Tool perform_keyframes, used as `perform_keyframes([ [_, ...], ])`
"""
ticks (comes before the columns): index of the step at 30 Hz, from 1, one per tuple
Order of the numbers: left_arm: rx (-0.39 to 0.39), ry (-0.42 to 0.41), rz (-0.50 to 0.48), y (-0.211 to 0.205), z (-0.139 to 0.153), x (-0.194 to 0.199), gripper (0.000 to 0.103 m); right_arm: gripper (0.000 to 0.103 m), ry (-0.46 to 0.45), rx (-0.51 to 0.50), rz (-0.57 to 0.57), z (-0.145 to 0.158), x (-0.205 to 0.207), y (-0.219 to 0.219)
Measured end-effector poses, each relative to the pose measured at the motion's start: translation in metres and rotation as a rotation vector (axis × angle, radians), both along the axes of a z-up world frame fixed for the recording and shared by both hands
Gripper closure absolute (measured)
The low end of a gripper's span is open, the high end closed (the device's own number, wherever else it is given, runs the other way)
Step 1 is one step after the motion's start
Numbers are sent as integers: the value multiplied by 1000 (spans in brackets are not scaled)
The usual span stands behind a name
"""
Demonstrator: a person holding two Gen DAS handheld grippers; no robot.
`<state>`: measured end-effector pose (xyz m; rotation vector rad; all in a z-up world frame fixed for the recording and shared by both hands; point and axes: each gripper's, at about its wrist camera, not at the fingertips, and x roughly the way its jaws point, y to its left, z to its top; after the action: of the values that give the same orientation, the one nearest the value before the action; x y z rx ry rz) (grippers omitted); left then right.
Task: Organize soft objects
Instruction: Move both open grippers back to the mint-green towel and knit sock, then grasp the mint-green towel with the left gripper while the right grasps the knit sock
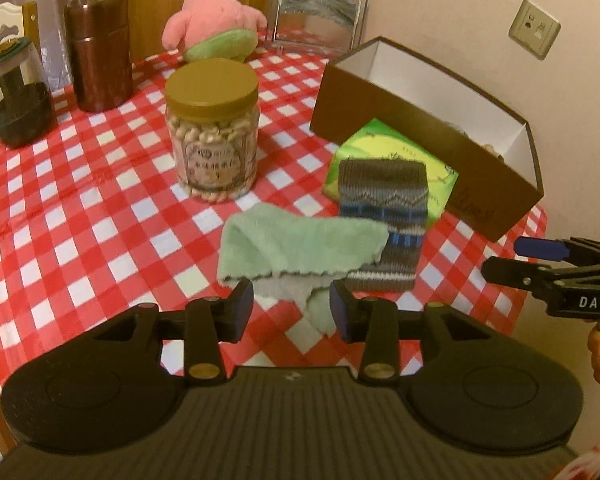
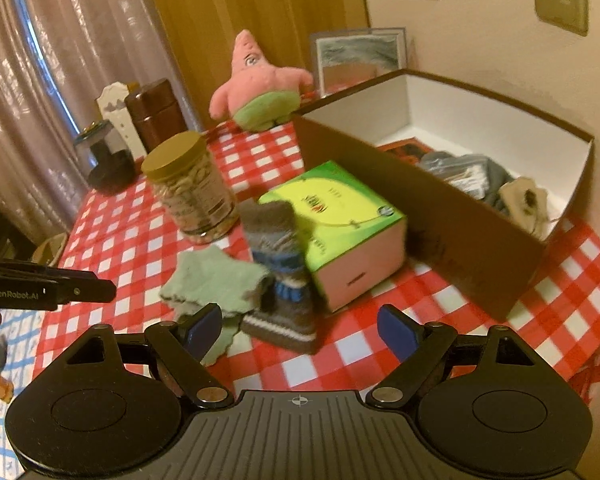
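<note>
A mint green cloth (image 1: 300, 246) (image 2: 216, 280) lies on the red checked table, partly over a grey and blue patterned sock (image 1: 384, 216) (image 2: 284, 272) that leans on a green tissue box (image 1: 396, 168) (image 2: 340, 224). A pink star plush (image 1: 214, 16) (image 2: 260, 84) sits at the back. A brown box (image 1: 420, 136) (image 2: 440, 200) with white inside holds several soft grey items (image 2: 476, 180). My left gripper (image 1: 292, 308) is open, just short of the cloth's near edge. My right gripper (image 2: 300, 328) is open, just short of the sock.
A jar of nuts with a gold lid (image 1: 212, 132) (image 2: 192, 188) stands left of the cloth. A dark red canister (image 1: 98, 52) (image 2: 156, 114), a glass dome (image 1: 14, 92) and a framed picture (image 1: 318, 16) stand at the back. The table edge (image 2: 580, 360) is near right.
</note>
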<state>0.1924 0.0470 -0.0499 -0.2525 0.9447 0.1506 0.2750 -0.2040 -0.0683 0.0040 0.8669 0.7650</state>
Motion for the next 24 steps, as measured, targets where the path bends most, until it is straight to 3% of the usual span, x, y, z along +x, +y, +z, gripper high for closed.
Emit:
perform_keyframes([
  [11, -25, 32, 17, -1, -19, 3, 63, 35, 17, -25, 36, -20, -2, 21],
  [24, -35, 46, 46, 1, -42, 36, 54, 52, -20, -30, 45, -31, 21, 36],
])
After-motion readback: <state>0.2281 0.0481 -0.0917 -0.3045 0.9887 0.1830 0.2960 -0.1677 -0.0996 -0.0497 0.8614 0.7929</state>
